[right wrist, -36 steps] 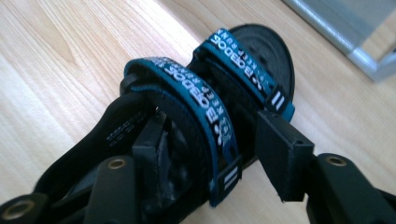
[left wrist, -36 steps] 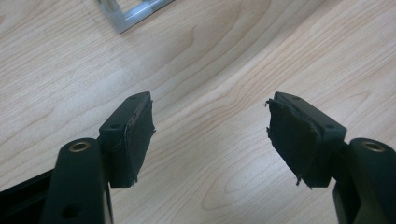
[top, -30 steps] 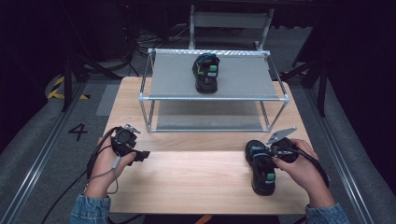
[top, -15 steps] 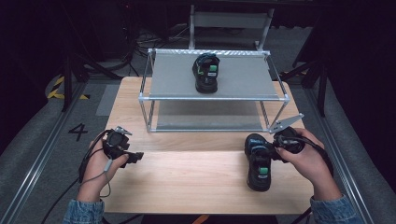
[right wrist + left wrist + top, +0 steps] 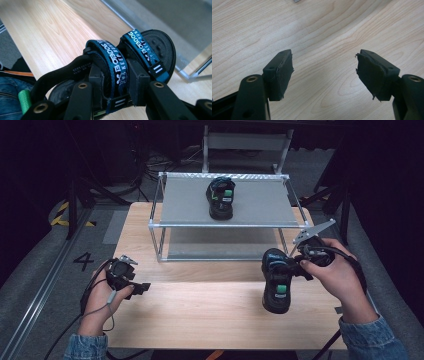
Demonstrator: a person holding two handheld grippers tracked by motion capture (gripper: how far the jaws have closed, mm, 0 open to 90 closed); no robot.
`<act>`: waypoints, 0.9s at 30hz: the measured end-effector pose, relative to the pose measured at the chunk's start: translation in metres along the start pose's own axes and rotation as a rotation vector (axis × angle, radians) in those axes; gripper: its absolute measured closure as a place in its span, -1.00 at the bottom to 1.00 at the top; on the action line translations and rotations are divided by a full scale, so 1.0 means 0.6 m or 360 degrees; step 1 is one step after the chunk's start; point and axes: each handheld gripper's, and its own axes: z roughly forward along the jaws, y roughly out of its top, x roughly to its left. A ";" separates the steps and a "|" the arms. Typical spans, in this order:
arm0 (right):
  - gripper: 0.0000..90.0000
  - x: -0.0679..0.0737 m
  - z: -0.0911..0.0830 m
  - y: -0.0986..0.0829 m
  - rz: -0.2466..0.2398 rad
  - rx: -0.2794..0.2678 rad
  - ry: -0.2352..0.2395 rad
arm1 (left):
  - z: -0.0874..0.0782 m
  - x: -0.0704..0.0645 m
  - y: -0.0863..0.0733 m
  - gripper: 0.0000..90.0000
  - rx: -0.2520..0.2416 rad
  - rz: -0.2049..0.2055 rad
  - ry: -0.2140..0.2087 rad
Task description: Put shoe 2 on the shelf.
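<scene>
The right gripper pinches a strap of the sandal. Lift it straight, slowly, onto the rack. The left gripper is open and empty.

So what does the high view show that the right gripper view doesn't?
High view alone: a second black sandal on the grey metal-framed shelf, and the left hand-held gripper, open over the table. Right gripper view alone: white lettering on the blue strap that the right hand-held gripper pinches. Both: the held black sandal and the light wooden table.
</scene>
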 end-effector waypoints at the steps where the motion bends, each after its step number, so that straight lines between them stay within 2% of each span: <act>1: 0.52 -0.001 -0.005 0.005 -0.0003 -0.0002 0.0010 | -0.002 0.000 0.000 -0.35 -0.0014 -0.0005 -0.0009; 6: 0.52 -0.002 -0.026 0.026 -0.0017 0.0000 0.0021 | -0.010 0.004 0.001 -0.35 -0.0042 0.0000 -0.0026; 15: 0.52 -0.009 -0.064 0.091 -0.0037 -0.0015 -0.0009 | -0.014 0.009 0.002 -0.36 -0.0054 -0.0022 -0.0031; 19: 0.52 -0.013 -0.072 0.122 -0.0049 -0.0033 -0.0017 | -0.010 0.009 0.004 -0.39 -0.0048 -0.0028 -0.0022; 20: 0.52 -0.013 -0.072 0.122 -0.0049 -0.0033 -0.0017 | -0.010 0.009 0.004 -0.40 -0.0048 -0.0028 -0.0022; 21: 0.52 -0.015 -0.073 0.139 -0.0050 -0.0039 -0.0019 | -0.008 0.009 0.005 -0.41 -0.0048 -0.0016 -0.0031; 22: 0.52 -0.015 -0.073 0.139 -0.0050 -0.0039 -0.0019 | -0.008 0.009 0.005 -0.42 -0.0048 -0.0016 -0.0031; 23: 0.52 -0.018 -0.073 0.154 -0.0053 -0.0042 -0.0016 | -0.010 0.011 0.006 -0.44 -0.0050 -0.0021 -0.0041; 27: 0.52 -0.025 -0.071 0.183 -0.0062 -0.0042 -0.0025 | -0.013 0.015 0.005 -0.46 -0.0066 -0.0035 -0.0039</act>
